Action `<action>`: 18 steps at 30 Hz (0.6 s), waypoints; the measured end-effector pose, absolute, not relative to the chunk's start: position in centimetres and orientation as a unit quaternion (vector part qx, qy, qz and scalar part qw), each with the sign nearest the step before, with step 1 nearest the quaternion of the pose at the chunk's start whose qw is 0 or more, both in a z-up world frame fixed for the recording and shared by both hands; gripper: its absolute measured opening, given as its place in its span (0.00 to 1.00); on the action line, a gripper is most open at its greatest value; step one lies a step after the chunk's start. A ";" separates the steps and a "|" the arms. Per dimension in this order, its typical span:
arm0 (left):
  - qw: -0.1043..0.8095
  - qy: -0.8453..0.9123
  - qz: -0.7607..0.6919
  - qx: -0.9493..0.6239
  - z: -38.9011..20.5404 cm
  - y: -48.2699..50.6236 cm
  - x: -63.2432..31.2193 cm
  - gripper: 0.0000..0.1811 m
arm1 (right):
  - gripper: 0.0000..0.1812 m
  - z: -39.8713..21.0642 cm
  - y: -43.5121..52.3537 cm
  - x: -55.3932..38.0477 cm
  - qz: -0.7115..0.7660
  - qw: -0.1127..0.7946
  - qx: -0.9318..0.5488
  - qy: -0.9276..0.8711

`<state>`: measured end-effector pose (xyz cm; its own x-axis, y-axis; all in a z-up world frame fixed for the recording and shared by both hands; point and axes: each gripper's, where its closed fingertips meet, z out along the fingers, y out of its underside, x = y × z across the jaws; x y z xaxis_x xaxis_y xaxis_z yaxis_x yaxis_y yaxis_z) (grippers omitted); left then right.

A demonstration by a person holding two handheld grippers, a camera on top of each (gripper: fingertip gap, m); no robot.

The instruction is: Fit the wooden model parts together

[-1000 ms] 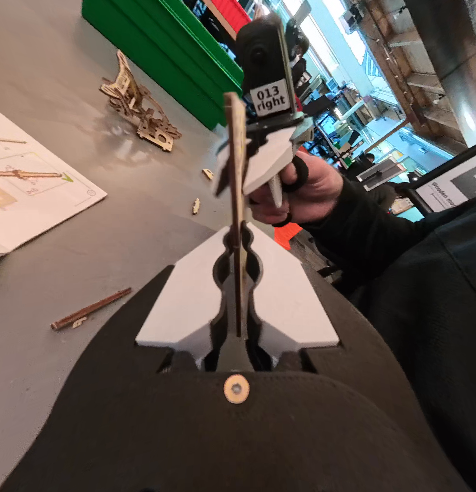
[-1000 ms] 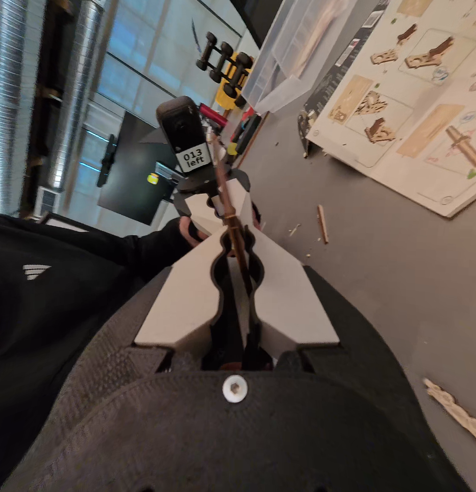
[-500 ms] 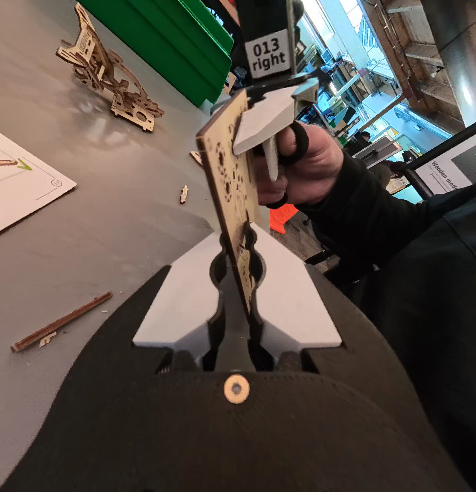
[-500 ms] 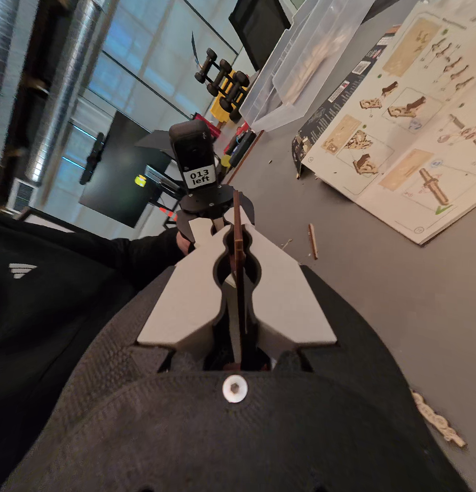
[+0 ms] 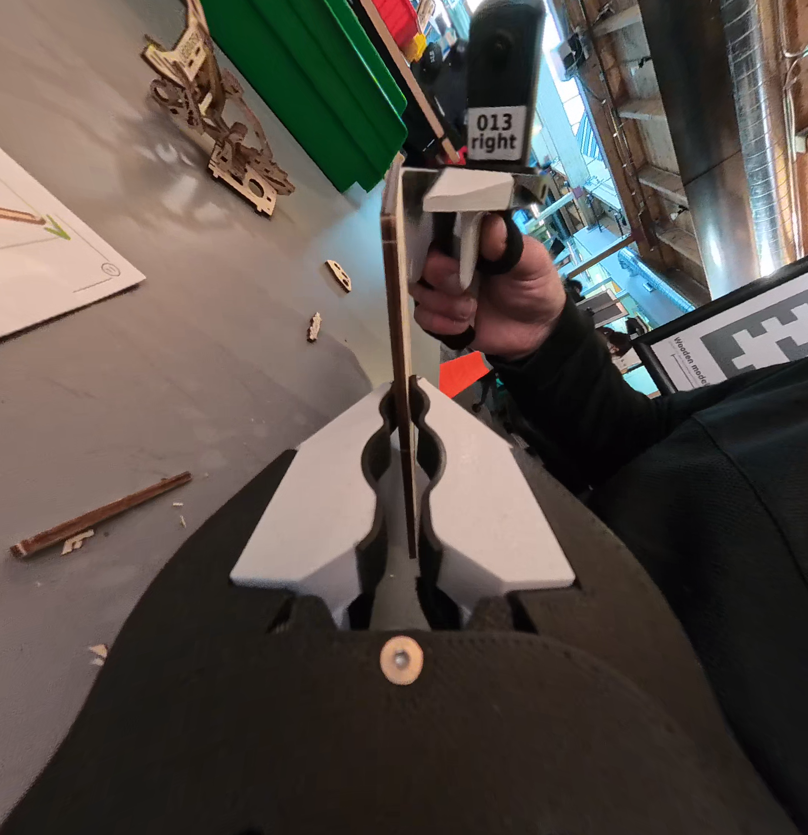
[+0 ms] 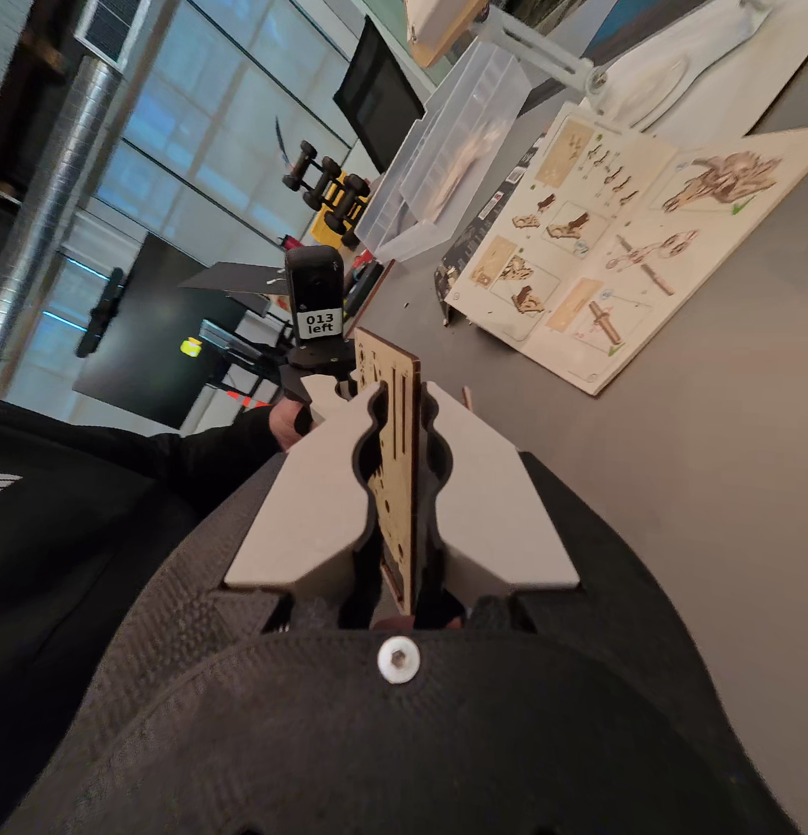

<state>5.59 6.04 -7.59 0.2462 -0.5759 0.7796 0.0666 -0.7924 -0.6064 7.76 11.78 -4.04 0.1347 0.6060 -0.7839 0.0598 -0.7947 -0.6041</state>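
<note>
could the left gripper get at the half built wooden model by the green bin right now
Probably not as things stand. The left gripper is shut on the wooden sheet, which the right gripper also clamps. The bare table to the half-built model looks free, but the sheet must go first.

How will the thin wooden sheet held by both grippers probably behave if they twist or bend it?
The wooden sheet looks thin and flat, so it is probably light and fairly stiff. Its many laser-cut slots and holes likely make it fragile: twisting between the left gripper and right gripper, each shut on one end, could crack it or pop parts loose.
</note>
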 end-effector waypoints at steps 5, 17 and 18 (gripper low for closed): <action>0.266 0.153 -0.605 -0.734 -7.6 6.2 5.2 0.01 | 0.12 -5.1 12.6 8.7 0.555 0.251 -0.749 -0.260; 0.284 0.114 -0.619 -0.723 -6.9 7.3 3.9 0.01 | 0.14 -6.3 10.8 8.4 0.560 0.194 -0.751 -0.290; 0.286 0.111 -0.619 -0.723 -6.9 7.3 3.9 0.01 | 0.14 -6.4 10.5 8.3 0.560 0.186 -0.751 -0.295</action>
<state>3.86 7.34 -6.87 0.2082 -0.5139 0.8322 0.1936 -0.8124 -0.5500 8.32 10.54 -6.43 0.1980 0.6519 -0.7320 0.2341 -0.7566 -0.6105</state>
